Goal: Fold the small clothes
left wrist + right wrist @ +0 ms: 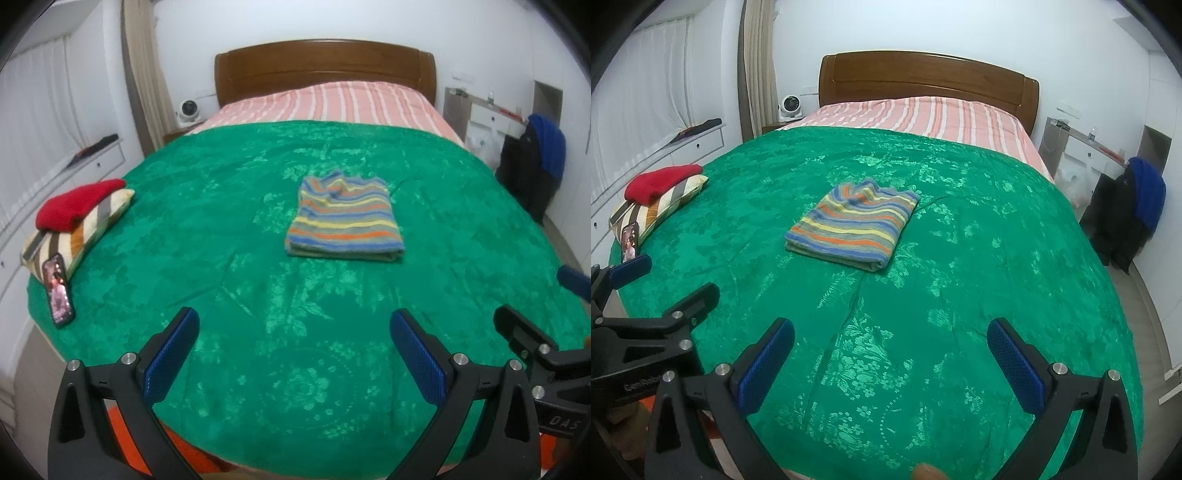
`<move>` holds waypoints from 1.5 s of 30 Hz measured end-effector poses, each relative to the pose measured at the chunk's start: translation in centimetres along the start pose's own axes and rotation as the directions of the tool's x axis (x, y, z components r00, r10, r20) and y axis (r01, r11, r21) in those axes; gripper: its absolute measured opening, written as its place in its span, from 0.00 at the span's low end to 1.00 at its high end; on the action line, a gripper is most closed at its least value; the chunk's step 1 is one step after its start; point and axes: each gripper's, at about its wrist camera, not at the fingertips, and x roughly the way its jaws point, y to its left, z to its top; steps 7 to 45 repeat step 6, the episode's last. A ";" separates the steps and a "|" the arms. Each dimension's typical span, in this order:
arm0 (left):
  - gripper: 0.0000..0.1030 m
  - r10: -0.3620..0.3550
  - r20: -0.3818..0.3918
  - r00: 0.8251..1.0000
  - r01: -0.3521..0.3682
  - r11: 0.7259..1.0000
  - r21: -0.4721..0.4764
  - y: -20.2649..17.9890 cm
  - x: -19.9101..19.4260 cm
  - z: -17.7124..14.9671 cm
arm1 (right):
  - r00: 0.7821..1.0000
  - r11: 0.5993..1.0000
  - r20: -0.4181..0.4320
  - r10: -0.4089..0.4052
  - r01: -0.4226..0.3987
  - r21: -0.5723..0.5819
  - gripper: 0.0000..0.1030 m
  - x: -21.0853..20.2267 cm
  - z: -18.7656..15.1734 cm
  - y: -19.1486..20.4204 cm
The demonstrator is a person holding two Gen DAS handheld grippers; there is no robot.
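**Folded striped garment lies mid-bed, both grippers empty**

We see the striped garment [345,218] folded into a neat rectangle on the green bedspread [258,240], just above the centre of the left wrist frame; in the right wrist view it [853,229] sits left of centre, turned at an angle. Its neckline end is rumpled, and we cannot tell what kind of garment it is.

Our left gripper [295,350] fills the bottom of its frame with its blue-padded fingers [171,356] spread wide, nothing between them, held over the near part of the bedspread and well apart from the garment. Our right gripper [890,360] shows the same: fingers [1015,363] spread wide and empty. Each gripper also appears in the other's view, cut off at the frame edge, at lower right in the left wrist frame and at lower left in the right wrist frame.

At the left edge of the bed a red folded cloth [75,205] rests on a striped pillow [85,229], and a phone [58,291] leans against that pillow; its screen is too blurred to read. Beyond the bedspread we see pink striped bedding [332,103] and a wooden headboard [325,70]. At the right edge, dark and blue clothing [535,162] hangs in a heap; what carries it is hidden.
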 end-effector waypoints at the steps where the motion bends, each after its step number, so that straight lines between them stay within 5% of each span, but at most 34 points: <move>1: 1.00 0.006 0.002 1.000 -0.006 1.000 -0.001 0.0 0.0 0.0 | 1.000 1.000 -0.002 0.000 0.000 0.002 1.00 0.0 0.0 -0.1; 45: 1.00 0.021 0.016 1.000 -0.022 1.000 0.014 -0.4 0.0 -0.1 | 1.000 1.000 -0.003 -0.002 0.002 0.006 1.00 0.1 -0.1 -0.4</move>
